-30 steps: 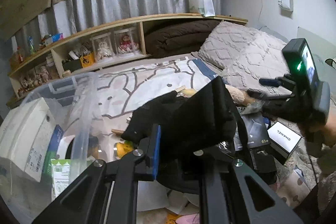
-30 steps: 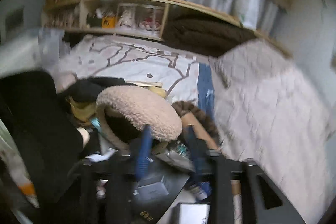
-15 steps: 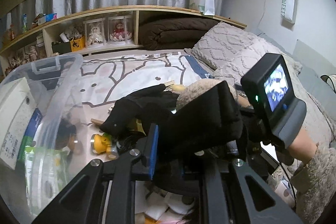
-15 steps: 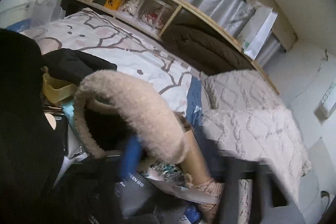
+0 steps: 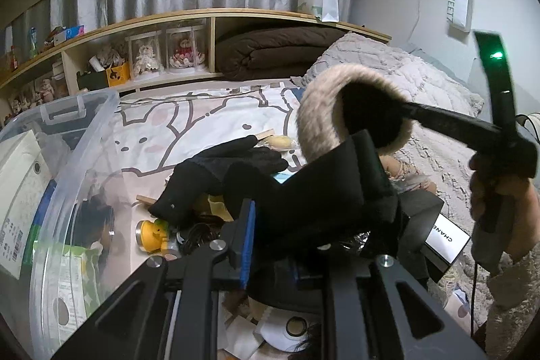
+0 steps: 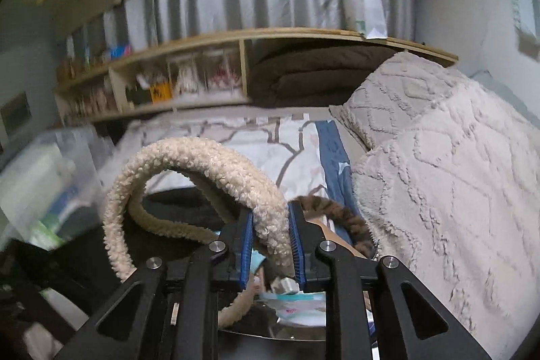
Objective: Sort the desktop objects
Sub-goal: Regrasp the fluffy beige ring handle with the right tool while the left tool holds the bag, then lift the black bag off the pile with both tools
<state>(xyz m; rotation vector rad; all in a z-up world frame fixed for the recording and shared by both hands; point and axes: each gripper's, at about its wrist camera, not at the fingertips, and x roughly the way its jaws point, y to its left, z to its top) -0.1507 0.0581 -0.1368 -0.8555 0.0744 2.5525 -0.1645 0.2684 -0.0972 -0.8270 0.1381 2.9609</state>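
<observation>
The right claw (image 6: 271,245) is closing on the fleece hat (image 6: 202,164), pads pressing its brim. The left claw (image 5: 270,225) grips black cloth (image 5: 320,191). The bin (image 5: 84,130) lies left of both, nearer the left claw.

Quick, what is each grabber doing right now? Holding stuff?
Left gripper: shut on the black cloth.
Right gripper: jaws closing on the fluffy cream ring, which sits between the pads.

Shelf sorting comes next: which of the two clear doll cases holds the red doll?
The right case, beside the shelf divider; the left case holds a whitish doll.
</observation>
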